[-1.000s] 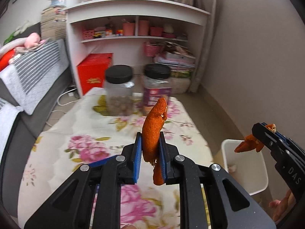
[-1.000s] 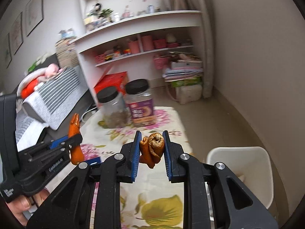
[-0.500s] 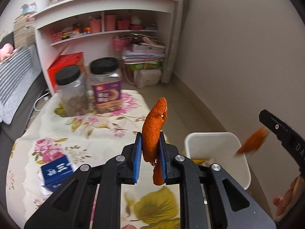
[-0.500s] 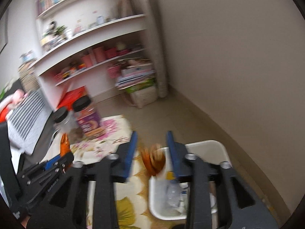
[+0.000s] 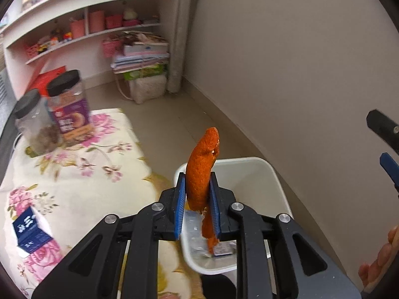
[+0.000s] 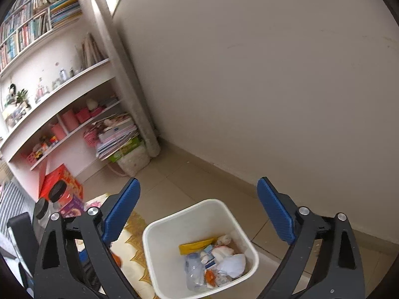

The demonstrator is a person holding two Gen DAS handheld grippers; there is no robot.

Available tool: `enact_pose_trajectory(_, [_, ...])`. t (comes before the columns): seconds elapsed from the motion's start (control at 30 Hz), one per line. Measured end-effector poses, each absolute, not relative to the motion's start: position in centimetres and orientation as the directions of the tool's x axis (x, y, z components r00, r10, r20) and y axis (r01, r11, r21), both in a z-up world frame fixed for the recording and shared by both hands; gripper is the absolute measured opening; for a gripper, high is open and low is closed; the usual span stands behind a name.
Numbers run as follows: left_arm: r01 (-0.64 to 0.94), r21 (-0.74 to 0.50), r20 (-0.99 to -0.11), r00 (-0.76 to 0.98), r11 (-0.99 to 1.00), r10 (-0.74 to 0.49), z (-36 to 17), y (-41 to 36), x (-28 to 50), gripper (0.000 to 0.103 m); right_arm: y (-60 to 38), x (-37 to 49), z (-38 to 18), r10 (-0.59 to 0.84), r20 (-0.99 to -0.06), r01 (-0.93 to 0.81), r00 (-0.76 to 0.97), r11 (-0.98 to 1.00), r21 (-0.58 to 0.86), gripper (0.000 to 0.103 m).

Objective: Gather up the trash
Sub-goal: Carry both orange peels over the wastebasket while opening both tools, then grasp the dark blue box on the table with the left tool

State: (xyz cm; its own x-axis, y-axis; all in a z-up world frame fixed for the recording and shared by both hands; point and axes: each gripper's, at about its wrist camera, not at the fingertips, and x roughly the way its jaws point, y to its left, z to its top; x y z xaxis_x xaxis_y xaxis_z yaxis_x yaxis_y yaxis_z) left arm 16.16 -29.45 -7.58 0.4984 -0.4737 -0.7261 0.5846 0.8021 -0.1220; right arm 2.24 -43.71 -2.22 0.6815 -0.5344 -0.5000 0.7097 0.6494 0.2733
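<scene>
A long orange peel point(image 5: 200, 164) stands upright between the blue pads of my left gripper point(image 5: 197, 182). Its jaws are opening, though the pads still touch the peel. The gripper hangs over the near rim of the white trash bin point(image 5: 251, 172). In the right wrist view my right gripper point(image 6: 198, 186) is above the same bin point(image 6: 159, 226); its jaws are opening wide with nothing between them. Wrappers, a plastic bottle, crumpled paper and orange scraps point(image 6: 209, 275) lie in the bin. The right gripper's fingers point(image 5: 384, 129) show at the right edge of the left wrist view.
Left of the bin is a table with a floral cloth point(image 5: 87, 174). On it are two black-lidded jars point(image 5: 67, 104) and a blue box point(image 5: 30, 229). A bare wall runs close along the right of the bin. Shelves and stacked books point(image 5: 142, 54) stand beyond. A hand point(image 5: 379, 261) shows at lower right.
Both grippers swung right from over the table to over the bin. The right gripper opened and its orange peel dropped out. The left still carries its peel.
</scene>
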Motion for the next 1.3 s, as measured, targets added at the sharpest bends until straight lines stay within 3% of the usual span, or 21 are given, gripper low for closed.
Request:
enact_pose_trajectory(0.03, [0.591, -0.123, -0.731, 0.49, 0.797, -0.476, -7.8, -29.9, 16.1, 0.029, -43.7, 2.0, -2.2, -0.545, -0.497, 0.717, 0.675, 0.643, 0.27, 0.093])
enact_pose_trajectory(0.07, [0.6, -0.124, -0.736, 0.478, 0.79, -0.479, -8.0, -30.4, 15.9, 0.047, -43.7, 1.9, -2.2, -0.553, -0.494, 0.722, 0.671, 0.638, 0.268, 0.094])
enact_pose_trajectory(0.1, [0.605, -0.128, -0.739, 0.47, 0.786, -0.483, -8.2, -30.7, 15.8, 0.059, -43.8, 1.6, -2.1, -0.56, -0.491, 0.727, 0.667, 0.632, 0.268, 0.094])
enact_pose_trajectory(0.23, [0.655, -0.113, -0.782, 0.405, 0.747, -0.474, -9.3, -31.1, 15.4, 0.075, -44.1, 1.1, -1.8, -0.571, -0.485, 0.736, 0.662, 0.616, 0.281, 0.096])
enact_pose_trajectory(0.37, [0.739, 0.0, -0.848, 0.357, 0.673, -0.392, -10.9, -28.7, 16.0, 0.087, -43.5, 1.7, -1.9, -0.527, -0.503, 0.71, 0.685, 0.639, 0.298, 0.096])
enact_pose_trajectory(0.5, [0.803, 0.275, -0.889, 0.422, 0.529, -0.178, -13.5, -23.9, 17.4, 0.087, -41.9, 3.7, -2.2, -0.472, -0.529, 0.669, 0.705, 0.691, 0.275, 0.096])
enact_pose_trajectory(0.6, [0.828, 0.328, -0.924, 0.382, 0.456, -0.03, -15.5, -19.3, 19.6, 0.09, -39.7, 6.2, -2.9, -0.405, -0.568, 0.618, 0.717, 0.746, 0.248, 0.096])
enact_pose_trajectory(0.8, [0.796, 0.415, -0.909, 0.382, 0.44, 0.167, -17.9, -12.1, 25.3, 0.094, -35.2, 10.7, -3.8, -0.338, -0.622, 0.538, 0.706, 0.828, 0.161, 0.096])
enact_pose_trajectory(1.13, [0.777, 0.305, -0.952, 0.233, 0.551, 0.198, -22.1, -5.6, 31.0, 0.092, -29.0, 17.1, -6.5, -0.249, -0.71, 0.43, 0.659, 0.899, 0.083, 0.096])
enact_pose_trajectory(1.17, [0.772, 0.283, -0.959, 0.221, 0.569, 0.177, -22.2, -4.8, 31.2, 0.082, -28.6, 17.5, -6.8, -0.243, -0.715, 0.421, 0.656, 0.904, 0.08, 0.096])
enact_pose_trajectory(1.3, [0.701, 0.24, -0.969, 0.217, 0.671, 0.12, -21.3, -2.0, 32.4, 0.066, -26.1, 19.2, -7.5, -0.214, -0.73, 0.378, 0.649, 0.924, 0.064, 0.096])
